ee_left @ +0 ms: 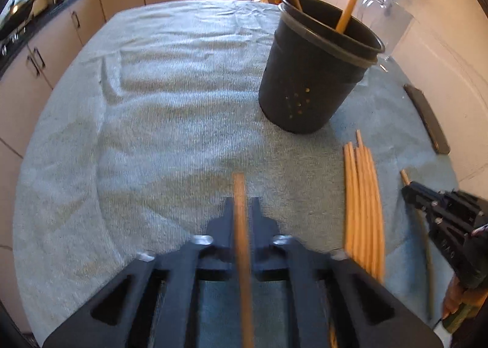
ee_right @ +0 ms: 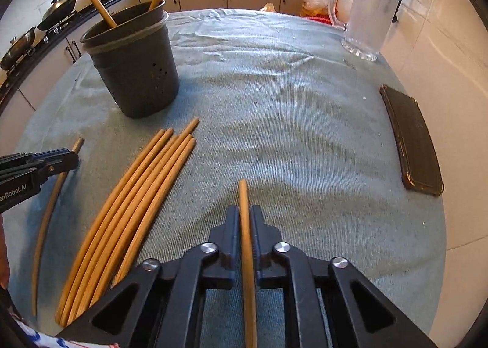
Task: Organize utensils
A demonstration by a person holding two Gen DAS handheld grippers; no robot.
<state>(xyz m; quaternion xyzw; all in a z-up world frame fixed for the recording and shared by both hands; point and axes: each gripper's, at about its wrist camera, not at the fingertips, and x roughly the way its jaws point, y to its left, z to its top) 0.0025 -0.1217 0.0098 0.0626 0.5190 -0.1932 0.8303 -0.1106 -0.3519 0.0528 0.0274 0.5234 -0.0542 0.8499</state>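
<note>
Left wrist view shows left gripper and right gripper each with jaws clamped on one chopstick; lift both over the holder, tip vertical, release inside, clear of the rim.

Left gripper jaws clamp chopstick; black holder beyond.

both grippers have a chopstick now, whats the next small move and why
Probably carry the left gripper with its chopstick up over the black holder and lower the stick in. Each gripper is shut on one chopstick, the holder already has two standing in it, and a loose bundle waits on the cloth.
</note>
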